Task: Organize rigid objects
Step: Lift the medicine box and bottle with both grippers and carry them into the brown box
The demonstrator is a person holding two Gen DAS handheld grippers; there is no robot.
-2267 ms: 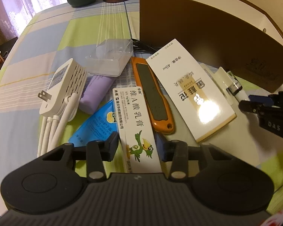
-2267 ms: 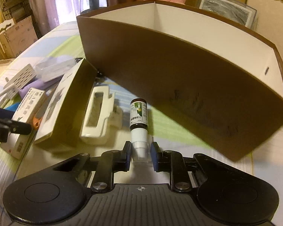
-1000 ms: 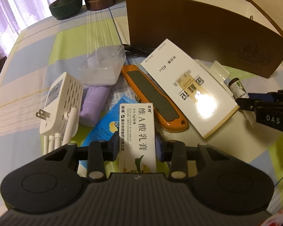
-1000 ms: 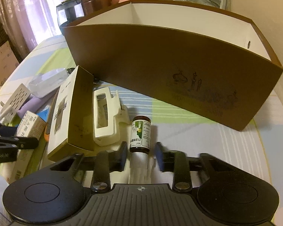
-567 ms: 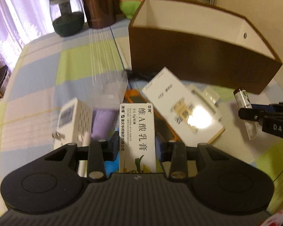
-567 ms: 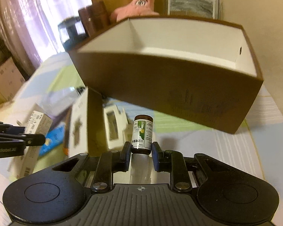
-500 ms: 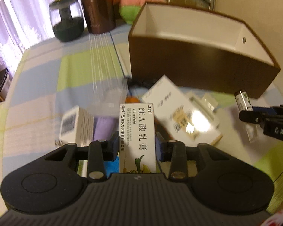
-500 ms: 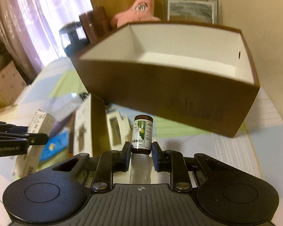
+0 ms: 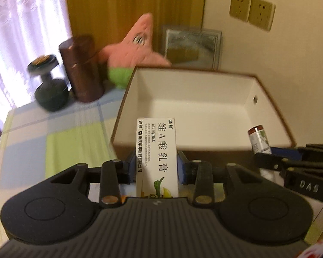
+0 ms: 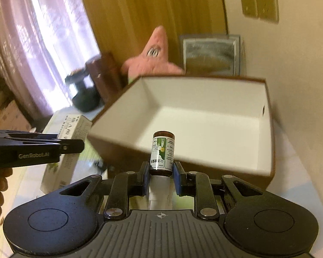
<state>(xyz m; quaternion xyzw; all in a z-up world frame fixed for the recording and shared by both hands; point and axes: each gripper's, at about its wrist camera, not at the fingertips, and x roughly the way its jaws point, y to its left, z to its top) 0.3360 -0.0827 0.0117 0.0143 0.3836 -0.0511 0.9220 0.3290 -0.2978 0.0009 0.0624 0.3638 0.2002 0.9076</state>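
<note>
Left gripper (image 9: 156, 167): jaws drawn in narrow, blue pads pressed on both long sides of the ointment carton (image 9: 156, 150); carton held lengthwise, printed face up, its far end over the near rim of the box.
Right gripper (image 10: 161, 175): jaws likewise narrow, clamped on the spray bottle (image 10: 162, 152) at its lower body; brown base points away from the camera, white cap end toward it, between the fingers.
Landmark: brown storage box (image 10: 266, 129), white inside, open top, nothing visible on the part of its floor in view.
Carton vs box: off the table, at the left end of the near wall, not yet inside.
Bottle vs box: off the table, above the near wall toward the right end; in the left wrist view it (image 9: 259, 138) shows just at that rim, beside the carton's side of the box but well apart from the carton.
Step in hand (judgement): carry phase, both items lifted and being brought to the box together; neither released.
Next move calls for (judgement): bring each item past the near wall and over the white floor, lower, then part the jaws; keep the two grippers apart so they do not knock.
Risk (judgement): bottle may roll once let go.
Behind box: pink star plush (image 9: 137, 47), brown cylinder (image 9: 82, 71), framed picture (image 9: 191, 45).
Image quality: background blurred.
</note>
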